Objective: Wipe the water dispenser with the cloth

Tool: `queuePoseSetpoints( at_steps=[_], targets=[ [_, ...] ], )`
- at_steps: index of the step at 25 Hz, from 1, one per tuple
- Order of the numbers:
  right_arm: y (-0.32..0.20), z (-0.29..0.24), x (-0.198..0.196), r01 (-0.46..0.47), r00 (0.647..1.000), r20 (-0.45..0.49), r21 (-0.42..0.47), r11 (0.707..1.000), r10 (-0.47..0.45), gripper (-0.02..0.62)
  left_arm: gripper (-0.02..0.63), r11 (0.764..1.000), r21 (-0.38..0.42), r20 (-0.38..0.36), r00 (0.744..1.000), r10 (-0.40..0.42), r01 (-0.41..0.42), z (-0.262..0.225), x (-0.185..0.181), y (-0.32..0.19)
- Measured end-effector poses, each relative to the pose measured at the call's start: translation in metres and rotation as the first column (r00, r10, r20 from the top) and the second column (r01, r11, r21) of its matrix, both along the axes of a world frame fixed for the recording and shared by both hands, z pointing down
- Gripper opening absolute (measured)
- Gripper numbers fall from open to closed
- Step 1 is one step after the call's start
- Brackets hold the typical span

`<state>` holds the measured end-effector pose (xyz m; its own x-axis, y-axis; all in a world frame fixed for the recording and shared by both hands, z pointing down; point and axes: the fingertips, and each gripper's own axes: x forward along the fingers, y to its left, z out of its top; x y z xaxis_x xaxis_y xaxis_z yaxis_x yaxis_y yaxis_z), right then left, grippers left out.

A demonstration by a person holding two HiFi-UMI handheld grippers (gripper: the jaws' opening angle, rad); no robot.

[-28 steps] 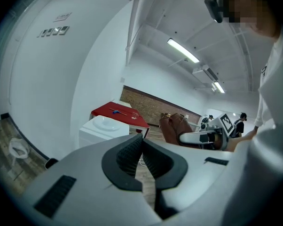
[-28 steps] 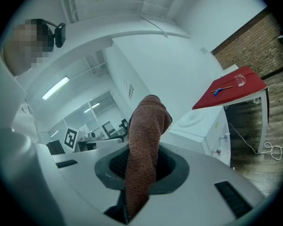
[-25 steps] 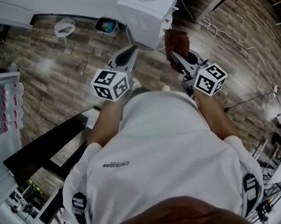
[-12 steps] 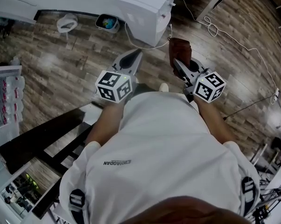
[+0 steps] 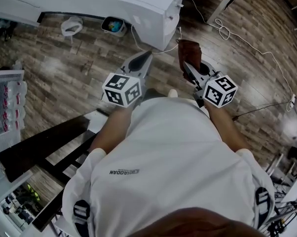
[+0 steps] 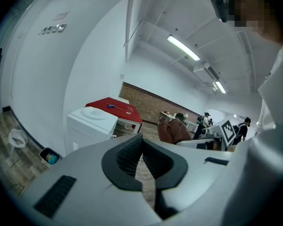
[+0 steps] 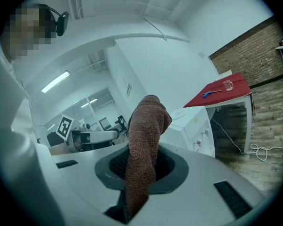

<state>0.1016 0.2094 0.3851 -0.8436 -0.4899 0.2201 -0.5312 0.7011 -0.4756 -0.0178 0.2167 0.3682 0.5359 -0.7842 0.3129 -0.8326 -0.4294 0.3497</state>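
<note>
Barely any change in the last second: the water dispenser (image 5: 152,15) has slid slightly up the head view and both tools remain short of it, not touching. Right tool (image 7: 141,166) is clamped on the brown cloth (image 7: 146,126), which sticks up out of the jaws. Left tool (image 6: 141,155) has its jaws closed together with nothing between them. Wiping not begun; the approach to the dispenser looks unfinished.

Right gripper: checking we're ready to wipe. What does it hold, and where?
The right gripper is shut on the brown cloth by one end; the rest sticks up beyond the fingers.
</note>
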Motion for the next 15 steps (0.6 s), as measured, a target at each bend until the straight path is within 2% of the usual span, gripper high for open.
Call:
queuePoseSetpoints(
  at_steps=[15],
  targets=[
    [0.0028,0.0049,-0.0015,0.014,1.0,-0.025,0.001,1.0,-0.014,0.051,-0.004,1.0,0.009,0.021,1.0,0.0,-0.001,-0.0016,0.0031,0.004]
  ],
)
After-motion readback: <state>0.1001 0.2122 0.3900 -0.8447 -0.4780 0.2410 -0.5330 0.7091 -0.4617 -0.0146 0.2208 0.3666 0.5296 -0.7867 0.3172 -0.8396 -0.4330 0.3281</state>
